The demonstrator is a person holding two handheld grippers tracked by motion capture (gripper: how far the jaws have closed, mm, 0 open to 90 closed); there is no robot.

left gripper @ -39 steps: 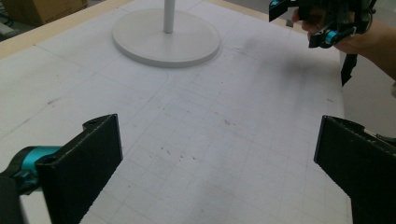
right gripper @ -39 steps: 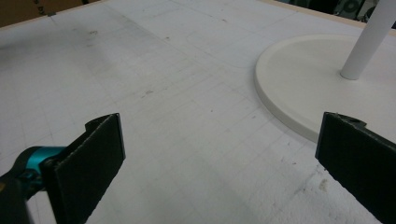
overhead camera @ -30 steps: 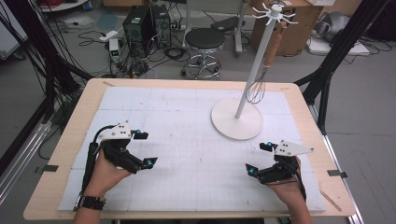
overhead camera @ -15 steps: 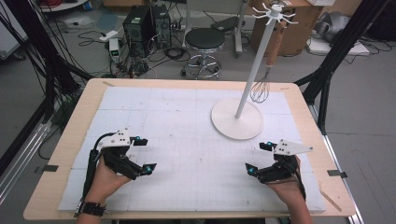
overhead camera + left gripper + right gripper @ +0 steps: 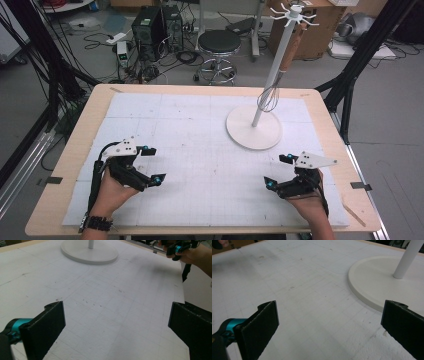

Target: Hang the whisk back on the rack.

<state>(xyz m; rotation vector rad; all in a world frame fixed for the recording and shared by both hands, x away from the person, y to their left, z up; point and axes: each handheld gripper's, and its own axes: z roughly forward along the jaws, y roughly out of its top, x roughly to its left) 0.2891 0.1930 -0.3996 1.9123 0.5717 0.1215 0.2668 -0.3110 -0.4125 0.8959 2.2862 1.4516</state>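
A white stand (image 5: 253,131) with a round base and a thin pole rises at the back right of the gridded mat. A wire whisk (image 5: 270,97) with a wooden handle hangs from its hooked top. My left gripper (image 5: 153,164) hovers open over the front left of the mat, nothing between its jaws. My right gripper (image 5: 276,171) is open at the front right, also holding nothing. In the left gripper view my left gripper (image 5: 116,322) faces the stand base (image 5: 90,252), with the other gripper (image 5: 178,248) far right. In the right gripper view my right gripper (image 5: 329,322) sits just short of the base (image 5: 384,285).
A white gridded mat (image 5: 200,125) covers most of the wooden table (image 5: 80,130). Beyond the far edge stand a black stool (image 5: 219,45), a computer case (image 5: 150,25) with cables, and a cardboard box (image 5: 320,30). Black frame legs (image 5: 350,85) flank the table.
My left gripper has drifted a little toward the table's near edge, still open. The right gripper has hardly moved.
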